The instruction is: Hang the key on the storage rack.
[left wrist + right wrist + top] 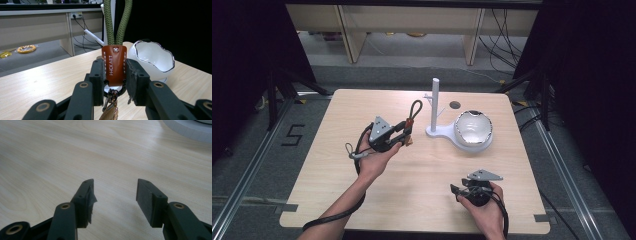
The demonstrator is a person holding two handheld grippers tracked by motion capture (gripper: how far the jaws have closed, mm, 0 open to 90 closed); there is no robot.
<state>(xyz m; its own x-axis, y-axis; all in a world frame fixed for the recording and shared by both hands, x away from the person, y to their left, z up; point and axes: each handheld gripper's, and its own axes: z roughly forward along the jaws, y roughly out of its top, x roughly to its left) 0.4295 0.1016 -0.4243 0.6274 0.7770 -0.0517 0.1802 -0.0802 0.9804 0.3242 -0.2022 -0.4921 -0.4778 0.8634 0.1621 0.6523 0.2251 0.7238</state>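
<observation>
A keychain with a brown leather tab (114, 65) and a green rope loop (117, 22) is clamped between the jaws of my left gripper (114, 75). From above, the left gripper (404, 131) is held over the table's left half, and the rope loop (415, 109) points toward a white stand with an upright post (435, 107). A metal clip (110, 105) hangs below the tab. A white, eggshell-shaped bowl (473, 128) sits right of the stand. My right gripper (457, 190) rests low near the front right, jaws apart over bare wood (115, 200).
The light wooden table (412, 200) has a small dark hole (455, 105) near its far edge. Desk legs and cables stand on the floor beyond. A yellow ring (26, 48) lies on the floor at far left in the left gripper view.
</observation>
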